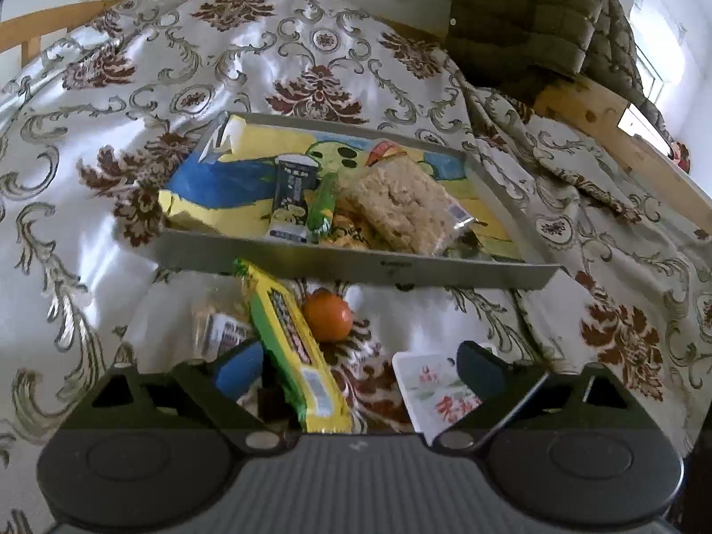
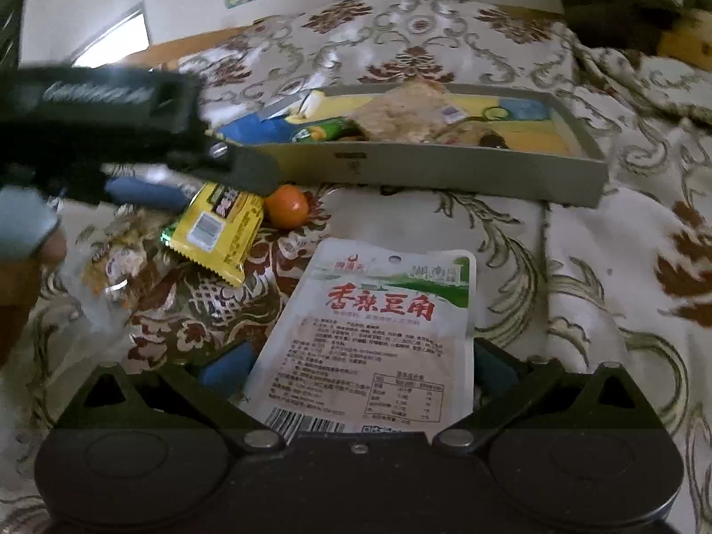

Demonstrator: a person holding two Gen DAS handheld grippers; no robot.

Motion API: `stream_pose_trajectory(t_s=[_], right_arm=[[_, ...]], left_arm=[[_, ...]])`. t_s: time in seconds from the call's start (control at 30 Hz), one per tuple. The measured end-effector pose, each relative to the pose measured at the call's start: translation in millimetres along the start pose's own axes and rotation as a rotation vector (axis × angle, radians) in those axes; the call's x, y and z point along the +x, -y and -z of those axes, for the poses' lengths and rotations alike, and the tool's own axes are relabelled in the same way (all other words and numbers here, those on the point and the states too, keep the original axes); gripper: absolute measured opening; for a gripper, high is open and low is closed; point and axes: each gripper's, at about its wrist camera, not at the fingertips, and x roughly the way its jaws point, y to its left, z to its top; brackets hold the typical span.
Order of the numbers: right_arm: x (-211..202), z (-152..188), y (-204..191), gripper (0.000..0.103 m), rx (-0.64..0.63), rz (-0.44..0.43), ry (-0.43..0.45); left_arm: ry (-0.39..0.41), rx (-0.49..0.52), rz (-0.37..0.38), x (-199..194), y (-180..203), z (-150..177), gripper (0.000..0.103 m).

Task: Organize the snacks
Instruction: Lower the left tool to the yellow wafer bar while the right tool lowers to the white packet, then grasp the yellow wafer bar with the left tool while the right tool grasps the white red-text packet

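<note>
My left tongs (image 1: pixel 356 369) gape wide around the yellow snack bar (image 1: pixel 289 347), gripping nothing; the bar lies lengthwise toward the gray tray (image 1: pixel 356 267), an orange (image 1: pixel 328 315) just beside it. My right tongs (image 2: pixel 356 365) straddle the white pouch (image 2: pixel 378 338), jaws wide; whether they touch it I cannot tell. Bare bedspread (image 2: pixel 600 289) lies right.
</note>
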Motion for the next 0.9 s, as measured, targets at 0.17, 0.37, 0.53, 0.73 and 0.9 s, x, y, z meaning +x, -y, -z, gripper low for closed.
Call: stream_pose_trajectory(t_s=[0.17,0.37,0.53,0.73,0.9], right_arm=[[1,-1,4,0.1,-0.016,0.011,0.003],[-1,-2,8,0.1,-0.008,0.037,0.01],[-1,-3,13,0.1,0.0,0.058,0.018],[-2,-2,13,0.1,-0.011,0.059,0.023],[-3,-1,11,0.1,-0.025,0.066,0.024]], left_arm=[[-0.022,-0.012,-0.03,12,1,-2,0.076],[0.001,-0.041,-0.023,16,-5,3,0.073],[0.003,-0.046,-0.046,29,4,-1,0.094],[-0.059,0.173,-0.224,54,35,5,0.085],[-0.049,0.263,-0.276,56,41,12,0.076]])
